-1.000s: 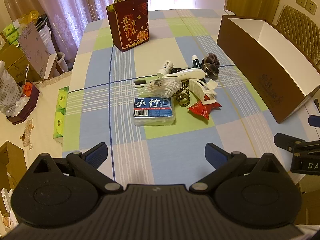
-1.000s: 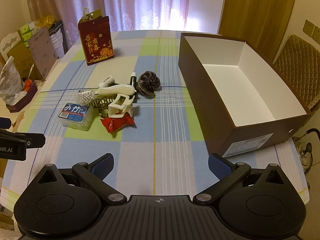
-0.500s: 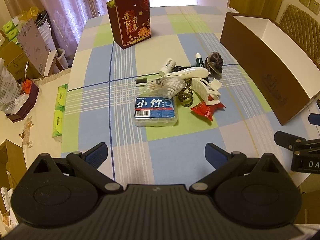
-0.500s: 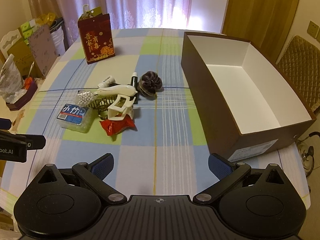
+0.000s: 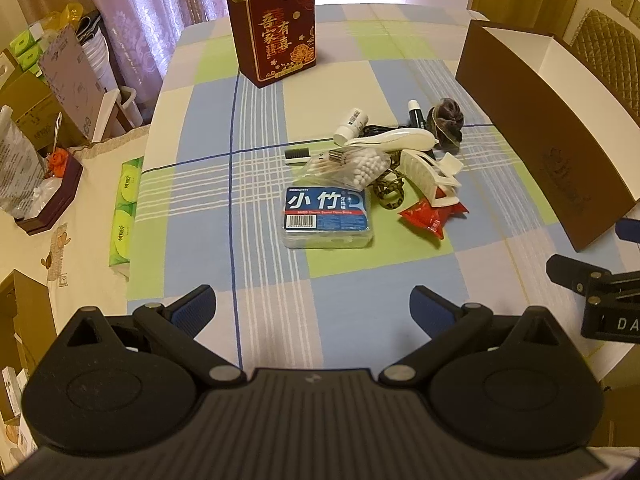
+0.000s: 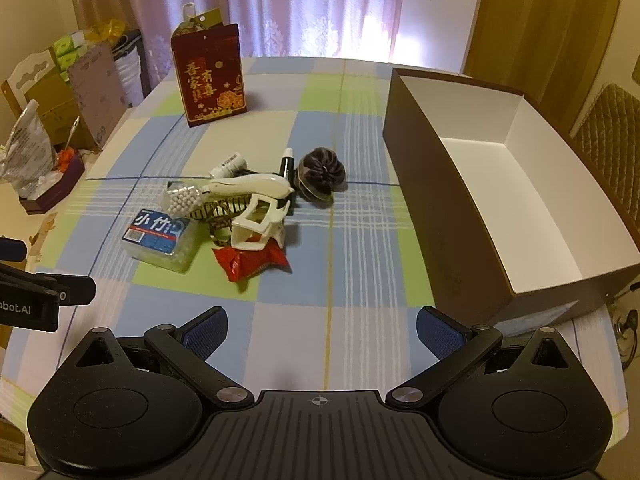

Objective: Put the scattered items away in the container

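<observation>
A heap of small items lies mid-table: a blue-labelled clear box (image 5: pixel 326 218) (image 6: pixel 160 238), a bag of cotton swabs (image 5: pixel 352 164), a white hair clip (image 5: pixel 430 178) (image 6: pixel 260 222), a red packet (image 5: pixel 432 216) (image 6: pixel 250 262), a white handled device (image 6: pixel 252 184), a small white tube (image 5: pixel 351 124) and a dark scrunchie (image 6: pixel 322 172). The brown box with a white inside (image 6: pixel 516 184) (image 5: pixel 548 148) stands empty on the right. My left gripper (image 5: pixel 312 306) hovers open, short of the blue-labelled box. My right gripper (image 6: pixel 322 330) is open too, nearer than the heap.
A dark red gift bag (image 5: pixel 278 28) (image 6: pixel 210 76) stands at the table's far side. Green tissue packs (image 5: pixel 124 208) lie off the table's left edge, beside cardboard boxes and clutter. A quilted chair back (image 6: pixel 608 132) sits behind the brown box.
Both grippers have moved forward toward the heap, so the items look larger and closer. Both stay open and nothing on the table has shifted.
</observation>
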Tool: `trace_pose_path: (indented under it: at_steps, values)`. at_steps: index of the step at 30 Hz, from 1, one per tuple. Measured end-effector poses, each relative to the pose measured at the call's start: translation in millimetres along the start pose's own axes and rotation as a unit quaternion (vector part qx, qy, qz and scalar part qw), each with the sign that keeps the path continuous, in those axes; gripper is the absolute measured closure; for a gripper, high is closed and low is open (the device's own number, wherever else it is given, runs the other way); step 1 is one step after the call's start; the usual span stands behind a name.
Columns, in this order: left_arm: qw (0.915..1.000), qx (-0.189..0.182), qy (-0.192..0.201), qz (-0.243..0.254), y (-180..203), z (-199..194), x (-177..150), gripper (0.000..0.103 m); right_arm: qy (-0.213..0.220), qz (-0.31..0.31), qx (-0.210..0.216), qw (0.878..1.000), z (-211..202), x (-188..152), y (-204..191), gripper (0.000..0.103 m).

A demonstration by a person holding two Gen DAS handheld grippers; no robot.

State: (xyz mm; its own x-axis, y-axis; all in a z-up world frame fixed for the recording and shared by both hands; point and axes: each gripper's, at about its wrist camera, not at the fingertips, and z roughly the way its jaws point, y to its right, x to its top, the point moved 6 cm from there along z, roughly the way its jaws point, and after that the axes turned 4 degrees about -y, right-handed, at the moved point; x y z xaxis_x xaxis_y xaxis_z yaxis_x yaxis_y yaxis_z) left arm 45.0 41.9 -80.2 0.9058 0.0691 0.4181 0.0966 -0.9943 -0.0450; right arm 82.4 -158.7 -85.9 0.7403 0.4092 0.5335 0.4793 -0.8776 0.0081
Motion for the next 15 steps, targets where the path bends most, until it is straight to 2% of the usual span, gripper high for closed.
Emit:
trace_pose_path:
  at_steps: [15]
  values:
    - [0.9998, -0.012, -0.011, 0.008, 3, 13, 9, 0.001, -0.01, 0.003, 0.009, 1.0, 14, 7, 1, 0.0]
